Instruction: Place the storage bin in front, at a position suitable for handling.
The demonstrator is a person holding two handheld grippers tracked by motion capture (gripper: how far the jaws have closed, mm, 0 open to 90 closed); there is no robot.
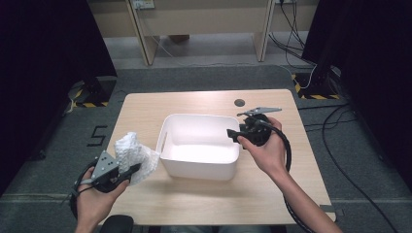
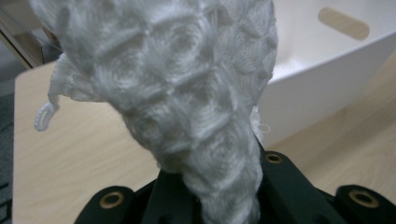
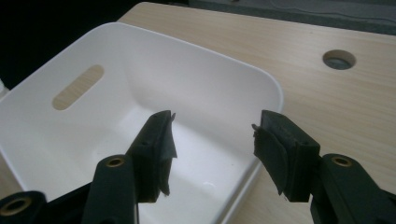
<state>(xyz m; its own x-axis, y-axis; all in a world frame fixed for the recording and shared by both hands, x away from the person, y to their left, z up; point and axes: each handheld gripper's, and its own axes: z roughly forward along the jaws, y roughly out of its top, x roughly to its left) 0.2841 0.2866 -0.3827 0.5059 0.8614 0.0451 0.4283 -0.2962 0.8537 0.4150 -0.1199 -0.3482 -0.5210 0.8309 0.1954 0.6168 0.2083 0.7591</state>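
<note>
A white waffle-knit cloth (image 1: 133,154) hangs bunched from my left gripper (image 1: 130,171), which is shut on it at the table's front left. In the left gripper view the cloth (image 2: 177,84) rises out of the jaws of that gripper (image 2: 219,191) and hides much of the scene. It has a small hanging loop (image 2: 44,116) at its edge. A white plastic bin (image 1: 199,170) sits mid-table and has nothing inside. My right gripper (image 1: 234,136) hovers over the bin's right rim. Its jaws (image 3: 212,135) stand open with nothing between them, above the bin (image 3: 116,60).
The wooden table (image 1: 204,199) has a round cable hole (image 1: 239,103) behind the bin, also in the right gripper view as a hole (image 3: 339,59). Grey floor, cables and dark screens surround the table. Bare tabletop lies in front of the bin.
</note>
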